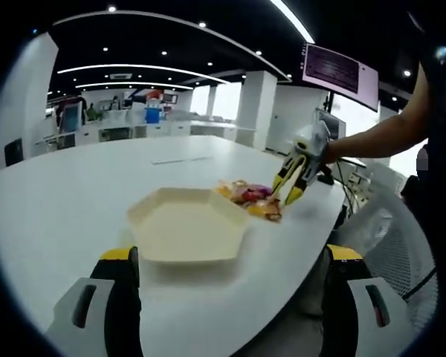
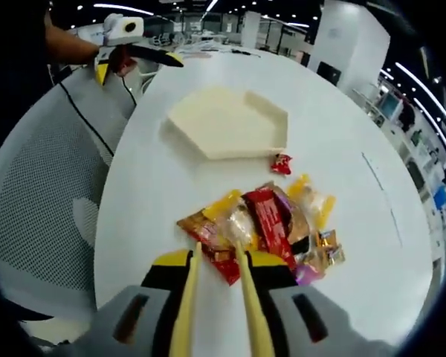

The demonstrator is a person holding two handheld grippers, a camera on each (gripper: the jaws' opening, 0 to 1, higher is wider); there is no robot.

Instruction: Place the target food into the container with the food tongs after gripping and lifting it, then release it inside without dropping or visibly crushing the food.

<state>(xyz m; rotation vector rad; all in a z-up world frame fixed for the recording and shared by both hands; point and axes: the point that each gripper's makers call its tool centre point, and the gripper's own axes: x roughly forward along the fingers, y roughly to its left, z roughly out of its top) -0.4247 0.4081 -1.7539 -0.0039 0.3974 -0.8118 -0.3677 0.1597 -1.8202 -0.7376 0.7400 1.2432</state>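
Note:
A pile of wrapped snacks (image 2: 271, 219) lies on the white table (image 2: 357, 111), near its edge. The cream hexagonal container (image 2: 230, 123) stands just beyond it, with nothing inside. My right gripper (image 2: 219, 262) is shut on pale food tongs (image 2: 241, 279). The tongs' tips stand apart over the near edge of the pile, on either side of an orange-and-red wrapper (image 2: 212, 223). In the left gripper view the right gripper (image 1: 293, 178) slants down onto the snacks (image 1: 249, 195) beside the container (image 1: 189, 230). My left gripper (image 1: 232, 256) hangs open, low, in front of the container.
One small red candy (image 2: 281, 163) lies apart between the pile and the container. A grey mesh chair (image 2: 48, 193) stands against the table edge. The left gripper (image 2: 134, 56) shows beyond the container. A person's arm (image 1: 379, 134) reaches in from the right.

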